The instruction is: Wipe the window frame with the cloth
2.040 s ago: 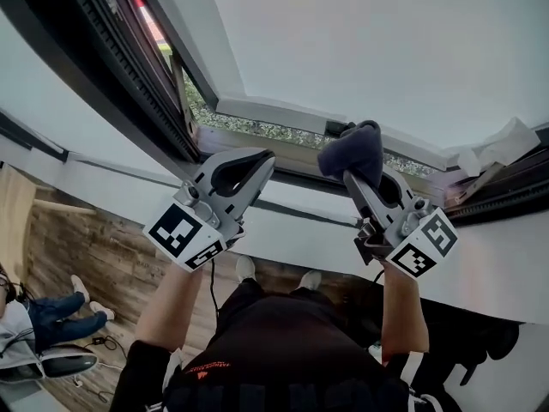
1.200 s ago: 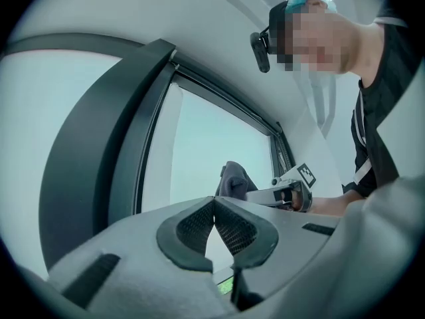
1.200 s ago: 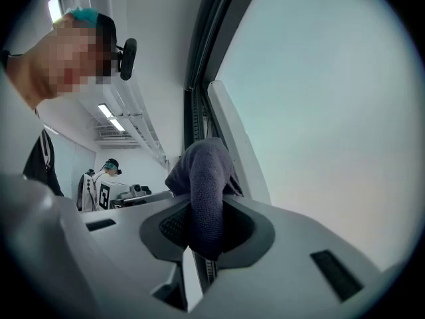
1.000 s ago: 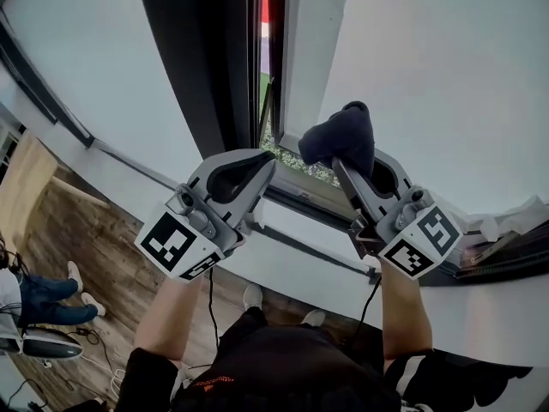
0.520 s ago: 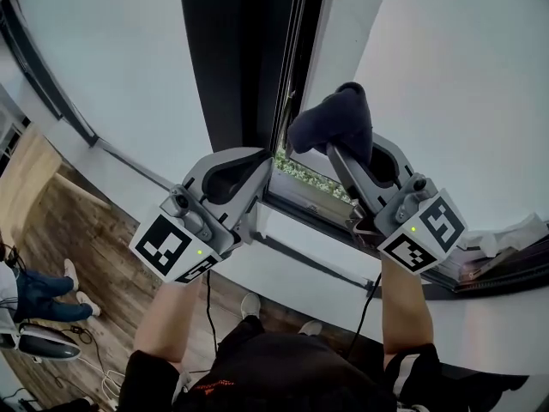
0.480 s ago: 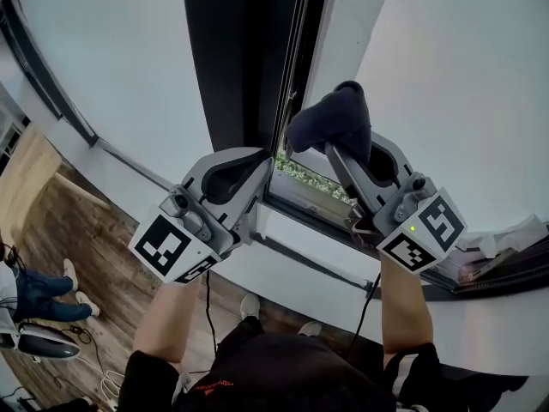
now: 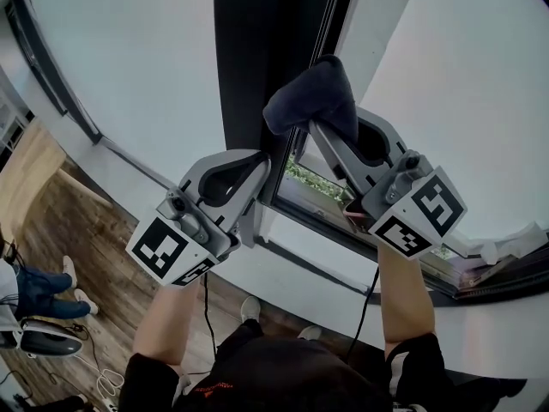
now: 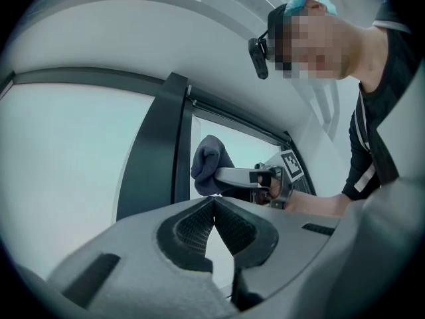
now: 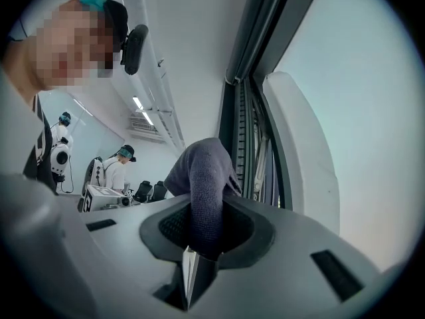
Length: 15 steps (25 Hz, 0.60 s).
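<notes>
The dark cloth (image 7: 310, 97) is pinched in the jaws of the right gripper (image 9: 202, 228), raised at the dark upright of the window frame (image 7: 244, 58), while the left gripper (image 8: 213, 208) hangs beside it, jaws pressed together on nothing.

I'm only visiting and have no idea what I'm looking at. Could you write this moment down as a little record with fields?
who: a person with a hand-held gripper in each hand
right gripper: shut on the dark cloth
left gripper: shut, holding nothing
cloth position: held up beside the dark window frame; whether they touch cannot be told
window: ajar, greenery showing through the gap
</notes>
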### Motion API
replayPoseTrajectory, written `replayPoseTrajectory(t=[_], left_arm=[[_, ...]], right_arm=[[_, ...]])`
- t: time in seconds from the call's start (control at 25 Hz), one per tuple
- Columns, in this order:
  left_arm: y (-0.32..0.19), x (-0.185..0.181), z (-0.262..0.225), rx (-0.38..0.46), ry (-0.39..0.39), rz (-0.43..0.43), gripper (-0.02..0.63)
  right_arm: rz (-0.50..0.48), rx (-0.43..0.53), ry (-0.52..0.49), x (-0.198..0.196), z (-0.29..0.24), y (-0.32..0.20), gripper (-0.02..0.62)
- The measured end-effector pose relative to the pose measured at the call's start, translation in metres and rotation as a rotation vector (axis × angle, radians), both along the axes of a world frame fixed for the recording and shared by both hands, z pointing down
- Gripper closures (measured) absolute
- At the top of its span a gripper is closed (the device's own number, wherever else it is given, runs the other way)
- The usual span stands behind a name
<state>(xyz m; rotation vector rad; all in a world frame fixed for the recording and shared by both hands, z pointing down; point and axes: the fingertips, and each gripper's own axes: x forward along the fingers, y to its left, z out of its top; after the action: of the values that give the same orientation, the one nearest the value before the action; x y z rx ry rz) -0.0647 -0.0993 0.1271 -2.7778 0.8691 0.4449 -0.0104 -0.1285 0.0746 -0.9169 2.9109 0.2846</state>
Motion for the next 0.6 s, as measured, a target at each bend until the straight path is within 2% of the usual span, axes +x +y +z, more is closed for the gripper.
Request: replayPoseTrajectory(t=[0.36,0.6], left_arm=[[-0.001,0.0,0.001,0.0,0.009,-0.011,0.586],[-0.002,-0.001,0.006,-0.01,0.015,-0.009,0.586]], right_arm=[[-0.015,0.043,-0.006,-0.008,-0.019,-0.007,0.529],[0.002,0.01,-0.015,-0.011,-0.012,-0.019,0.529]])
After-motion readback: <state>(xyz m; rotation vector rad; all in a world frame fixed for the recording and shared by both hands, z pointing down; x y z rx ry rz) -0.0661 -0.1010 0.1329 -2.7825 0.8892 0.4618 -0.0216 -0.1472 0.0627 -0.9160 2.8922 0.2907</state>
